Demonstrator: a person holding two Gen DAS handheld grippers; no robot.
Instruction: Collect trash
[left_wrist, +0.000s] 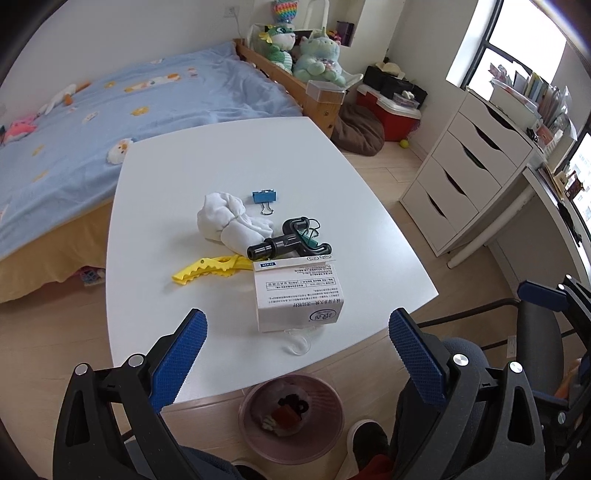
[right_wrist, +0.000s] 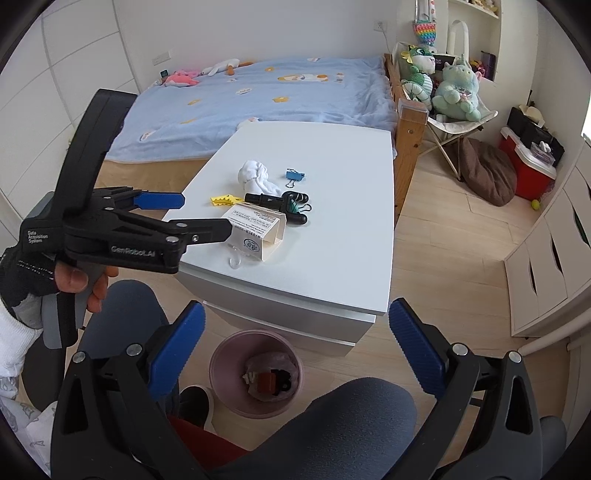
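While both your grippers, left (left_wrist: 297, 339) and right (right_wrist: 297, 332), hover with fingers wide and empty, the pink bin (right_wrist: 221, 360) below the desk's near edge holds some trash; the opened box (left_wrist: 299, 295), tissue (left_wrist: 229, 218) and others remain on the desk (left_wrist: 184, 295).

Left tool (right_wrist: 205, 214): "GenRobot.AI", "Data Acquisition System". White box (left_wrist: 299, 295): "MEN".

white carton (left_wrist: 300, 295) near table edge, pink bin (left_wrist: 291, 417) below
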